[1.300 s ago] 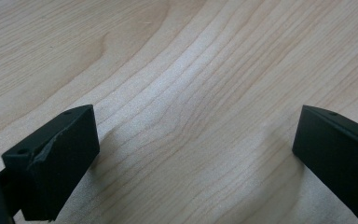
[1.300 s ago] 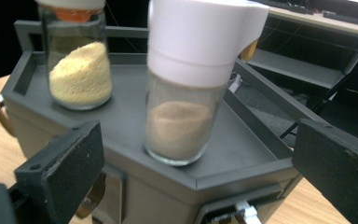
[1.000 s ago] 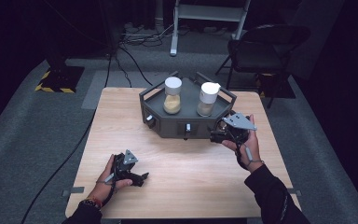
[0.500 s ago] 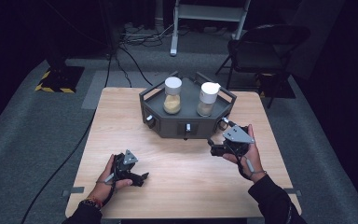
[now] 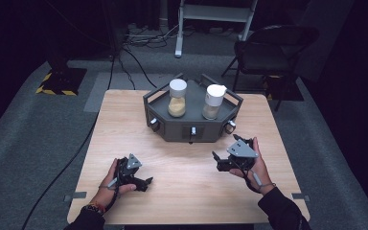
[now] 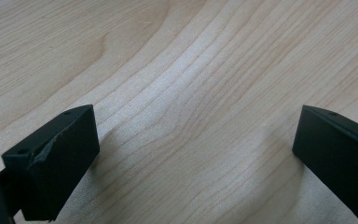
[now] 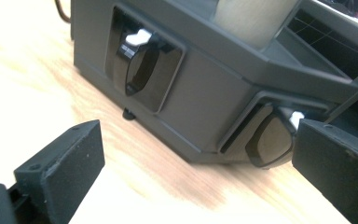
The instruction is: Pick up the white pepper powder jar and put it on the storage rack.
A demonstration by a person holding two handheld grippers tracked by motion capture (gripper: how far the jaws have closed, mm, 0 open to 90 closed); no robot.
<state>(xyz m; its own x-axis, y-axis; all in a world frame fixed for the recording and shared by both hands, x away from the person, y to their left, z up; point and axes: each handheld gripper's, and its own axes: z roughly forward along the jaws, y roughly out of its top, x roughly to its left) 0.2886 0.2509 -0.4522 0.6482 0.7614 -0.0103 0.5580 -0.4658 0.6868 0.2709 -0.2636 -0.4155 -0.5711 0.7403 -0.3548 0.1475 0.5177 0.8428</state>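
While both sit in the tray (image 5: 159, 98) — left jar (image 5: 178, 97) holds yellow powder.

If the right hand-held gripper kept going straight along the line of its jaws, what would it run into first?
Most likely the front wall of the dark grey base, between its two knobs; the right hand-held gripper stands open with nothing between its jaws. Depth is unclear.
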